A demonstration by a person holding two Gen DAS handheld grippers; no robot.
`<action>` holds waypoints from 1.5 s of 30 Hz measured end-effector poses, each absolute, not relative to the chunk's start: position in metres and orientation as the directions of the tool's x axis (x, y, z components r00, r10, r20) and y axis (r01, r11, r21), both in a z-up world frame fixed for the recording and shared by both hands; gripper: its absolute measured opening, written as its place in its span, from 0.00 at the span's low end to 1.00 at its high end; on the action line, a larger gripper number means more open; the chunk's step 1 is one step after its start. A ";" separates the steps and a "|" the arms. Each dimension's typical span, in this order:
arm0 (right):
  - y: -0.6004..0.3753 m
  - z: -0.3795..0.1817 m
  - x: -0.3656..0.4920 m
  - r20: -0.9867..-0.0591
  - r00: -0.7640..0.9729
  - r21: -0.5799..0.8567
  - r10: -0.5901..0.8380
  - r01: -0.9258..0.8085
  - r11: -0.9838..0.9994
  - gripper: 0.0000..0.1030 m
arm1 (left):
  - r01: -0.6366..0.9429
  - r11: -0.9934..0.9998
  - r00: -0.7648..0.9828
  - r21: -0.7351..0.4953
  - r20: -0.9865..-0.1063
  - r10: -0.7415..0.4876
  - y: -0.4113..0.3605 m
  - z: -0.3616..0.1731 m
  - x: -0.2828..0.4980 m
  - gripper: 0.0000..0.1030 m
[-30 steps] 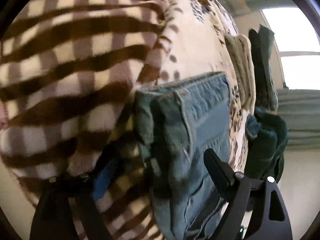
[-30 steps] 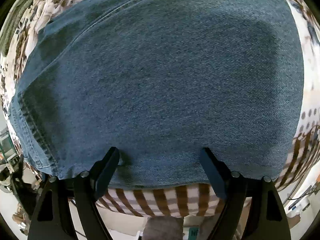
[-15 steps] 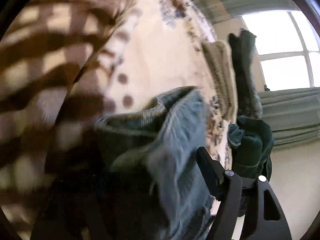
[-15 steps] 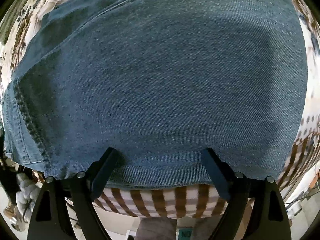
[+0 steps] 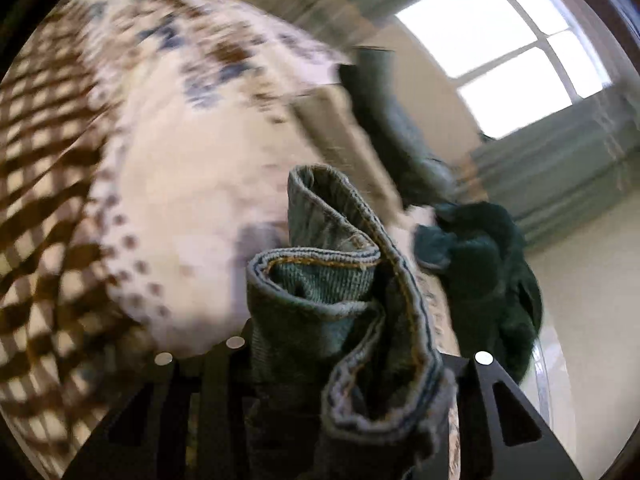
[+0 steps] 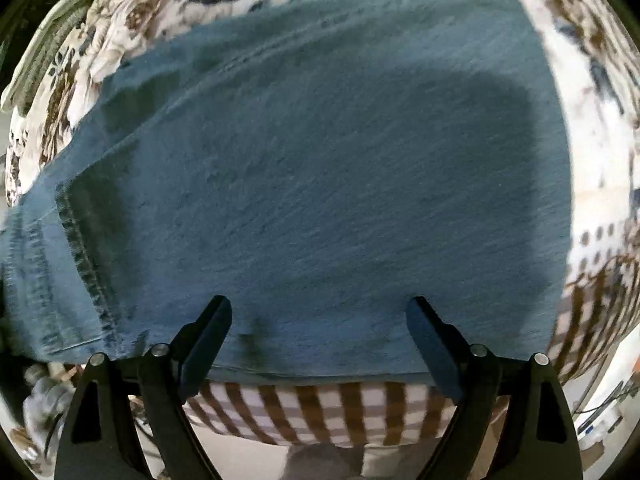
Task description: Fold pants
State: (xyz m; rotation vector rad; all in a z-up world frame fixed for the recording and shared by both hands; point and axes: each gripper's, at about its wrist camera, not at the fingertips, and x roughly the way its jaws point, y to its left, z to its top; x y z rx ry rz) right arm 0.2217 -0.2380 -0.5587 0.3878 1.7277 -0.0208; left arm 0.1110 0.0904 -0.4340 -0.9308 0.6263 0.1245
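Blue denim pants (image 6: pixel 320 160) lie folded flat on a bed with a floral and brown-checked cover (image 6: pixel 320 412). My right gripper (image 6: pixel 318 320) is open, its dark fingers (image 6: pixel 206 340) resting over the near edge of the denim. My left gripper (image 5: pixel 340 360) is shut on a bunched end of the pants (image 5: pixel 332 300), lifted above the bed; its fingertips are hidden by the cloth. The stitched hem and the inside of the fabric show in the left wrist view.
In the left wrist view a beige folded cloth (image 5: pixel 340 128) and dark green garments (image 5: pixel 480 264) lie further along the bed (image 5: pixel 180 180). A bright window (image 5: pixel 512 48) and grey curtains are behind. The bed's near edge (image 6: pixel 320 436) drops to the floor in the right wrist view.
My left gripper has closed on the end of the pants and lifted it off the bed, swinging upward. My right gripper has pulled back slightly; more of the bed cover shows around the denim.
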 end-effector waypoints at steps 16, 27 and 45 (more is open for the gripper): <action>-0.374 -0.498 0.203 -0.998 0.002 0.062 0.063 0.245 0.968 0.43 | -0.054 0.697 0.660 -0.715 -0.549 -0.512 -0.149 -0.382 0.148 0.31; -0.493 -0.507 0.175 -0.995 0.039 0.095 0.087 0.416 0.904 0.71 | -0.043 0.762 0.339 -0.646 -0.727 -0.597 -0.290 -0.486 0.166 0.31; -0.543 -0.517 0.162 -0.966 0.074 0.252 0.249 0.507 0.825 0.94 | -0.003 0.905 0.201 -0.425 -0.887 -0.416 -0.321 -0.478 0.177 0.41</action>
